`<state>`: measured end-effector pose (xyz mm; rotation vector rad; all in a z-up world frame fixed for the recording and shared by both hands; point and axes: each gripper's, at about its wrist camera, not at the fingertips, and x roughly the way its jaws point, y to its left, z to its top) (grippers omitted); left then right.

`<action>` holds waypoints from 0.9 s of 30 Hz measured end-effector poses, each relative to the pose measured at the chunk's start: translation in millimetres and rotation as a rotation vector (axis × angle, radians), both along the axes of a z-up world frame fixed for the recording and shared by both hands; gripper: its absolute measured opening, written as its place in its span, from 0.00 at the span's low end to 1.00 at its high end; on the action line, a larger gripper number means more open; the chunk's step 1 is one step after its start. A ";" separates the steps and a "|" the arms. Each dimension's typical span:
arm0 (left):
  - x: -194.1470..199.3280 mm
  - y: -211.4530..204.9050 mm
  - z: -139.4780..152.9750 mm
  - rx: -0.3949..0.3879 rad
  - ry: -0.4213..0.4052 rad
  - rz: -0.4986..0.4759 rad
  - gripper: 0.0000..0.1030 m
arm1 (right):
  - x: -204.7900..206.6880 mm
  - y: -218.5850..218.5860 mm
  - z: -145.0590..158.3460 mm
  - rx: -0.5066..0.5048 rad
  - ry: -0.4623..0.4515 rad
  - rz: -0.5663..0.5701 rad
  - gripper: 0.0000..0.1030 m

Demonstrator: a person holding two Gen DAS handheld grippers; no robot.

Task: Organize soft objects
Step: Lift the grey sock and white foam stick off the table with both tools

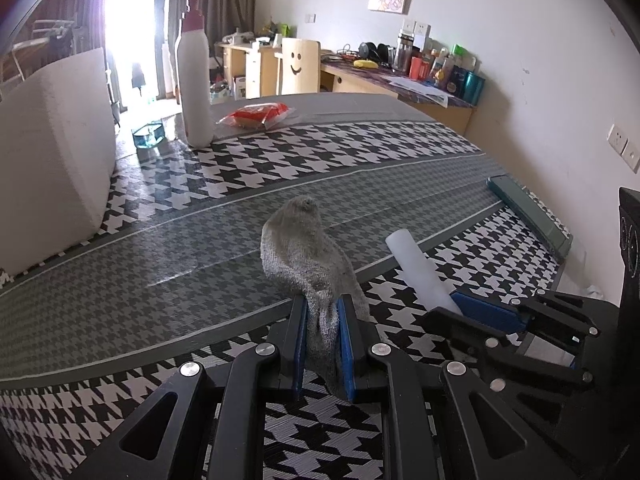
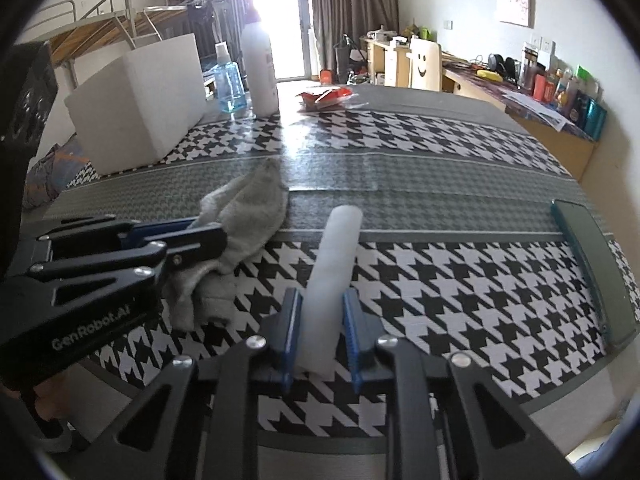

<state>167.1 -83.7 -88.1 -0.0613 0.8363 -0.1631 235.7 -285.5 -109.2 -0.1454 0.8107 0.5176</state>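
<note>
The grey sock (image 1: 308,256) is pinched at its cuff in the left tongs (image 1: 322,344), toe propped up off the houndstooth counter (image 1: 360,148), probably so it hangs clear for sorting. Just beside it, the right tongs (image 2: 320,336) are clamped on a white foam roll (image 2: 336,264) lying flat. The white box (image 2: 144,100) stands well apart; what's inside, I can't see.

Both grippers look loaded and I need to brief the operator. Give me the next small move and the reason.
Probably lift the white foam roll slightly off the houndstooth mat. The right gripper has its pads at both sides of the roll's near end, which lies on the mat. The left gripper is clamped on the grey sock, so it can simply hold.
</note>
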 end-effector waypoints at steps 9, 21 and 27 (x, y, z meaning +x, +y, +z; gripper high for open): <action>-6.2 6.2 7.7 -0.001 -0.025 0.010 0.15 | -5.9 -1.3 10.8 0.018 -0.036 0.004 0.20; -17.6 11.4 19.6 0.002 -0.067 0.014 0.15 | -8.4 -4.6 21.9 0.039 -0.066 0.000 0.19; -23.3 14.6 30.6 0.009 -0.101 0.016 0.15 | -9.9 -2.4 27.7 0.046 -0.084 0.008 0.19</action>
